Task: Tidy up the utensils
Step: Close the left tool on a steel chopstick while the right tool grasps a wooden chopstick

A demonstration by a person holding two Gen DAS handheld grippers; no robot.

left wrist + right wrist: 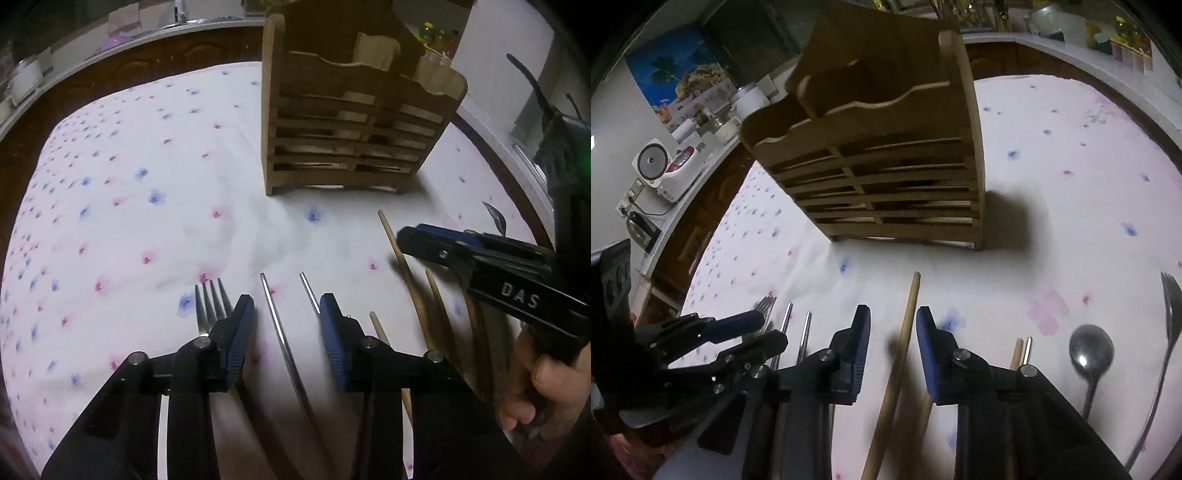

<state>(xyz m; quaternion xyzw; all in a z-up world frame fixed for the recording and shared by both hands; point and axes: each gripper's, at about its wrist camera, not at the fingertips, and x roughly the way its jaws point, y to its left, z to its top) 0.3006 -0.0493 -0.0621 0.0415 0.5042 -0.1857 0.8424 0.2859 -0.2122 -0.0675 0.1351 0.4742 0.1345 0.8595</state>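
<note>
A slatted wooden utensil holder (351, 122) stands on the floral tablecloth; it also shows in the right wrist view (886, 177). My left gripper (286, 321) is open, low over the cloth, with a metal chopstick (280, 332) between its fingers, a second metal chopstick (309, 293) by the right finger and a fork (210, 306) by the left finger. My right gripper (892, 339) is open, straddling a wooden chopstick (897, 362). The right gripper also shows in the left wrist view (406, 238), over the wooden chopsticks (402, 258).
A spoon (1090, 354) and a second fork (1169, 332) lie right of my right gripper. Another wooden chopstick (1015, 354) lies beside it. The table edge (110, 74) and a counter with kitchen appliances (665, 166) lie beyond the cloth.
</note>
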